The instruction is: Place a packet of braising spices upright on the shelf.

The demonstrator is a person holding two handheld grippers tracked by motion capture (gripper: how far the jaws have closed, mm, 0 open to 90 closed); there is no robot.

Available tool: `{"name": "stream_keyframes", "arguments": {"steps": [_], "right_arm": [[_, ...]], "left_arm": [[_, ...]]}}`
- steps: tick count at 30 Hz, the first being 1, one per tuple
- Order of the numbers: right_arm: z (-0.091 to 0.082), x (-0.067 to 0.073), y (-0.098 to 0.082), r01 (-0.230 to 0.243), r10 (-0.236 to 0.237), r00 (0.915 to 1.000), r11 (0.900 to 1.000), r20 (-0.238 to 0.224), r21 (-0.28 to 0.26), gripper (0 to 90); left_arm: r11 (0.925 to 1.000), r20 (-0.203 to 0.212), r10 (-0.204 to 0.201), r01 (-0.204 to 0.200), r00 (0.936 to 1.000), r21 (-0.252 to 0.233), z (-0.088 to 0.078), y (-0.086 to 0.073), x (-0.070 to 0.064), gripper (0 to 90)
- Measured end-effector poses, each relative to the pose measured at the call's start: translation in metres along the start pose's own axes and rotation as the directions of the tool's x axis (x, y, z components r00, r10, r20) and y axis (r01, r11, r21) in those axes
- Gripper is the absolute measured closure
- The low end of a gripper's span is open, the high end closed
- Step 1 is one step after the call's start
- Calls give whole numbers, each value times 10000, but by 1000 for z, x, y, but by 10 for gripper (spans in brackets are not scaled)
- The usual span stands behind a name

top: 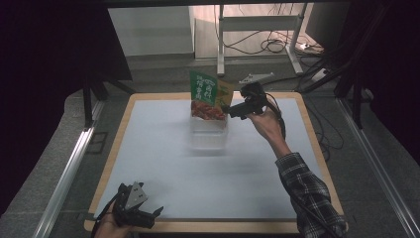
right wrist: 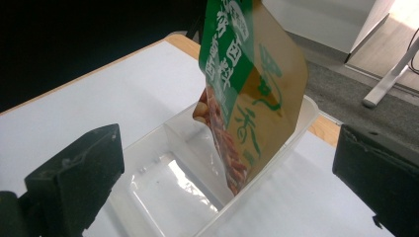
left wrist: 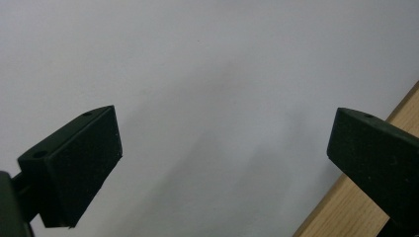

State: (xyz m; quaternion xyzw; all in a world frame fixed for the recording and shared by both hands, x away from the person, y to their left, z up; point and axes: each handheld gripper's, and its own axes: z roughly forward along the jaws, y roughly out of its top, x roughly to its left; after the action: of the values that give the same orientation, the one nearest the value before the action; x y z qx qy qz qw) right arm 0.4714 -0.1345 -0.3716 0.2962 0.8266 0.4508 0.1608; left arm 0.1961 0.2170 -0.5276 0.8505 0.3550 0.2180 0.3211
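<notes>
A green and tan snack bag (top: 205,95) (right wrist: 247,84) stands upright in a clear plastic container (top: 208,136) (right wrist: 148,217) at the far middle of the white table mat (top: 208,173). It leans on the container's wall. My right gripper (top: 230,110) (right wrist: 227,148) hovers just right of the bag, open, jaws wide apart and pointing at it, nothing between them. My left gripper (top: 151,215) (left wrist: 225,143) rests open at the near left corner, over bare mat beside the wooden table edge (left wrist: 346,207).
The wooden rim (top: 317,144) frames the mat. Metal rails (top: 69,173) run along both sides of the table. Beyond the far edge stand desk legs (top: 220,44) with loose cables (top: 270,45) on the floor.
</notes>
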Motion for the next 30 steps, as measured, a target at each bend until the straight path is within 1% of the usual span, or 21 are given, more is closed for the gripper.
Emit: {"name": "stream_keyframes", "arguments": {"steps": [4,7,11,19,25,27,30], "right_arm": [[-6,2,-5,-14,14,10000,9999,-11,-100,0],[-11,5,-9,-63,63,10000,9999,-9,-155,0],[-15,8,-15,-105,106,9999,9999,104,-120,0],[-20,12,-30,-440,440,9990,9990,100,0,0],[-24,15,-40,-492,492,9987,9988,-106,43,0],[-25,17,-43,-441,442,9989,9990,-168,78,0],[-27,20,-48,-479,481,9982,9988,-344,77,0]], "left_arm": [[10000,-4,58,-58,10000,33,0,0,0,2],[10000,-9,12,-12,10000,3,0,0,0,2],[10000,-14,-1,1,10000,11,0,0,1,2],[10000,-1,-32,32,10000,-6,0,0,0,2],[10000,-6,-47,47,10000,-10,0,0,0,2],[10000,-8,-42,42,10000,-7,0,0,0,2],[10000,-5,-32,32,10000,5,0,0,0,2]]}}
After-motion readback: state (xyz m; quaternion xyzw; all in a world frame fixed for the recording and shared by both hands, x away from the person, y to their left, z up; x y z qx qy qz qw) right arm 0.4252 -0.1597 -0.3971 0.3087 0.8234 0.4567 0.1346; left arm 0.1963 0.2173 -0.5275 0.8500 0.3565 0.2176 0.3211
